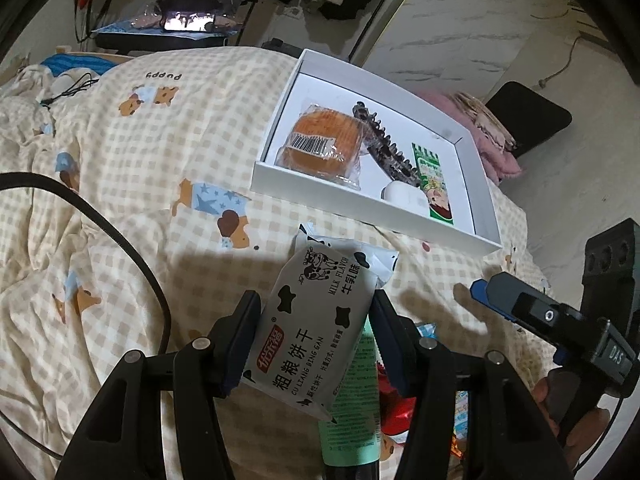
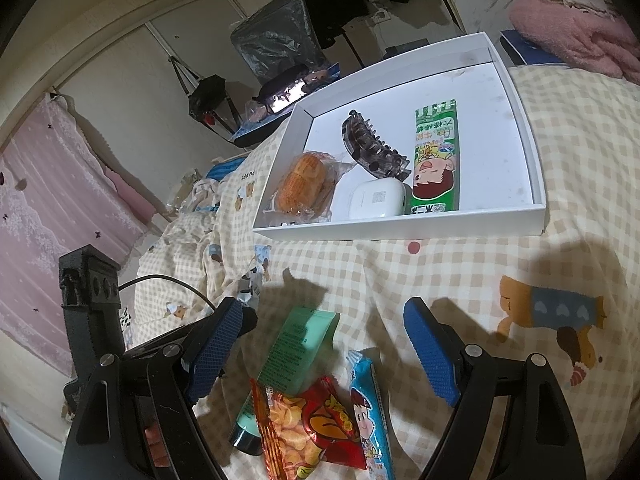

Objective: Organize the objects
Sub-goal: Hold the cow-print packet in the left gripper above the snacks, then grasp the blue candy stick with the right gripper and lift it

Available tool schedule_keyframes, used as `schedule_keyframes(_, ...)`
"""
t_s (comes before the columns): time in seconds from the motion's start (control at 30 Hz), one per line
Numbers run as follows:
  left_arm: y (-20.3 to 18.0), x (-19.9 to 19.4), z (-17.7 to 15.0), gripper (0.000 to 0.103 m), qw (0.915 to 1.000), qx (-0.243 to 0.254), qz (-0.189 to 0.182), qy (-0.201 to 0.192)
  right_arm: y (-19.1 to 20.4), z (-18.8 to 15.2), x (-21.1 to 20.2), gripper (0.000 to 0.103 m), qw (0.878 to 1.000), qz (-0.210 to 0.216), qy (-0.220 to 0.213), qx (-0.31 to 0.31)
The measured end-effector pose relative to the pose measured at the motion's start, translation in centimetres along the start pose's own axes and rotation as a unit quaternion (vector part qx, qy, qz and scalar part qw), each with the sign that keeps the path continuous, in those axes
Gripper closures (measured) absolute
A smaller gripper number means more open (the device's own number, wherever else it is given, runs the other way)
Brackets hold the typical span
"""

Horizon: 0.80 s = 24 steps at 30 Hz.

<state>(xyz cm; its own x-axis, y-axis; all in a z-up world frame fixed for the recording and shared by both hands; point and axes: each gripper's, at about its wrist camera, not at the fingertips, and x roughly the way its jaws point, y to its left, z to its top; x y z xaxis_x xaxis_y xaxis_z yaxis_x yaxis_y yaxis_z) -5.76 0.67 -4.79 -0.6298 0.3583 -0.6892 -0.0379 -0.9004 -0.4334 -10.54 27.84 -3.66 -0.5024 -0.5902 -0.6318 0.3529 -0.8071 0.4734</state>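
White foil biscuit packet (image 1: 316, 320), black cow patches and milk-flavour lettering, pinched between left gripper (image 1: 314, 336) pads above checked bedspread (image 1: 132, 184), near white box (image 1: 486, 184); right gripper (image 2: 326, 354) spread, holding nothing.

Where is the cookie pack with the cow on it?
In the left wrist view, the white cow-print biscuit packet is clamped in the left gripper, above the checked bedspread and short of the white cardboard tray.

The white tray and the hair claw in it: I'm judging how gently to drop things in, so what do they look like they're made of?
White tray: seemingly matte cardboard, with thin folded walls and scuffed floor. Hair claw: likely hard glossy plastic, translucent mottled brown with rigid teeth.
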Motion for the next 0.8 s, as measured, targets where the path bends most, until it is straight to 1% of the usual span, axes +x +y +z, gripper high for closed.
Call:
schedule_keyframes(0.17, 0.2, 0.0, 0.1, 0.043, 1.0, -0.007, -0.001, 0.003, 0.0, 0.0, 0.1, 0.019, 1.0, 0.001, 0.002, -0.001)
schedule_keyframes(0.4, -0.1, 0.0, 0.2, 0.043, 1.0, -0.001, 0.003, 0.004, 0.1, 0.0, 0.2, 0.019, 1.0, 0.001, 0.002, 0.0)
schedule_keyframes(0.47, -0.2, 0.3, 0.3, 0.043, 0.9997, 0.005, 0.02, 0.013, 0.2, 0.1, 0.0, 0.019, 1.0, 0.0, 0.002, 0.001)
schedule_keyframes(0.5, -0.2, 0.5, 0.2, 0.043, 0.9995, 0.008, 0.026, 0.016, 0.6, 0.2, -0.2, 0.019, 1.0, 0.001, -0.001, -0.002)
schedule_keyframes(0.57, 0.0, 0.7, 0.1, 0.043, 0.9996, 0.006, 0.019, 0.018, 1.5, 0.8, -1.0, 0.019, 1.0, 0.005, -0.013, -0.014)
schedule_keyframes(0.67, 0.3, 0.3, 0.0, 0.043, 0.9999, 0.002, 0.011, 0.005, 3.2, 2.0, -1.9, 0.019, 0.999, -0.005, -0.017, -0.033)
schedule_keyframes(0.8, 0.4, -0.4, -0.2, 0.043, 0.9999, -0.001, 0.005, -0.012, 5.2, 3.5, -3.7, 0.019, 0.997, 0.004, -0.017, -0.07)
